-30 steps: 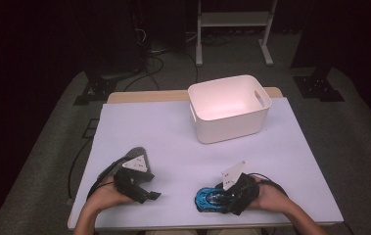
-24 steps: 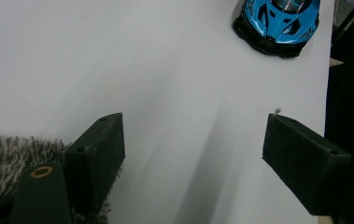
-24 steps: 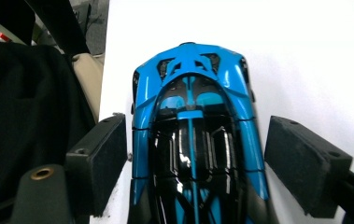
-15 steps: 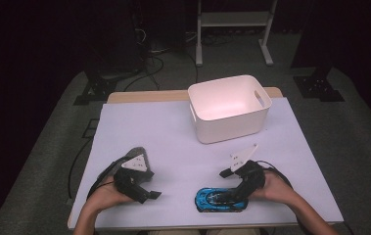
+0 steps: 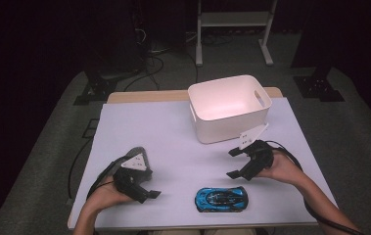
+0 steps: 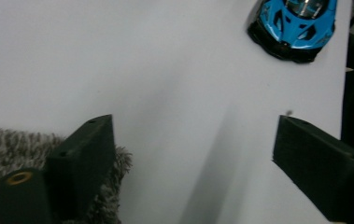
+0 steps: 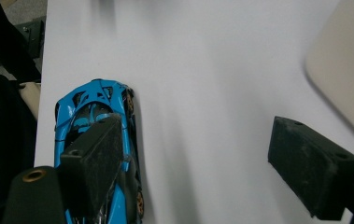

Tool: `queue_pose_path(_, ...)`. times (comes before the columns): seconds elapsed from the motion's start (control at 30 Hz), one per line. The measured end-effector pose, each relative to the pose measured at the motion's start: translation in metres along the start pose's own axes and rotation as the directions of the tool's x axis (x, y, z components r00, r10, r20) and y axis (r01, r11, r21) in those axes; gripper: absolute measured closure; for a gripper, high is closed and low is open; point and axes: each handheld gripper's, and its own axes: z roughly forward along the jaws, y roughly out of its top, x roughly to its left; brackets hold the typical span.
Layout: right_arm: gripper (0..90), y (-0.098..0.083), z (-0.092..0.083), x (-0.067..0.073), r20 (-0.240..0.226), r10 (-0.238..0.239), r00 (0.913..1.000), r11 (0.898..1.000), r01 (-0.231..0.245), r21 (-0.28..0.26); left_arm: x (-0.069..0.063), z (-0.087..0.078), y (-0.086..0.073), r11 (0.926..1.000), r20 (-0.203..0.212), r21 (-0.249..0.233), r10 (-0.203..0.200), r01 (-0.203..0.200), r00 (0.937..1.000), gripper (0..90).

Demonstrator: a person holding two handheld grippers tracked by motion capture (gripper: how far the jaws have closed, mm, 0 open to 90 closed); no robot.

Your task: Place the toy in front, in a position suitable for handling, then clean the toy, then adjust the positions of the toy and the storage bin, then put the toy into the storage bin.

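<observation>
A blue toy car (image 5: 220,198) lies on the white table (image 5: 173,132) near its front edge. My right gripper (image 5: 234,163) hovers just behind and to the right of the car, apart from it. Its jaws have just been opening and stand open with nothing between them. In the right gripper view (image 7: 198,163) the car (image 7: 95,116) lies at the left, partly behind the left jaw. My left gripper (image 5: 148,183) rests at the front left. Its jaws have also just been opening, and they stand wide over bare table (image 6: 193,154), with the car (image 6: 296,23) off at the top right.
A white plastic bin (image 5: 229,107) stands at the back right of the table, just behind my right gripper, and its wall (image 7: 347,70) shows blurred in the right gripper view. Grey fuzzy material (image 6: 6,149) lies beside the left jaw. Dark floor and cables surround the table.
My right gripper has lifted off the car and moved back and right toward the bin. The car stays on the table. The left hand has kept still.
</observation>
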Motion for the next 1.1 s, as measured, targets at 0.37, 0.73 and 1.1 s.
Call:
queue_pose_path(0.37,16.7,0.021,-0.035,-0.021,0.028,-0.002,0.9996,0.999,0.003,-0.034,0.002,0.0,0.001,1.0,-0.012,0.003,-0.005,0.005,0.9999,9.9)
queue_pose_path(0.73,16.7,0.033,-0.048,-0.029,0.022,-0.016,0.9996,0.999,0.017,-0.032,0.002,0.0,0.005,1.0,-0.014,-0.009,0.0,0.0,0.9999,9.8)
queue_pose_path(1.1,16.7,0.036,-0.053,-0.026,0.021,-0.015,0.9997,0.999,0.016,-0.042,0.001,0.002,0.007,0.9999,-0.004,-0.007,0.014,-0.014,0.9999,9.8)
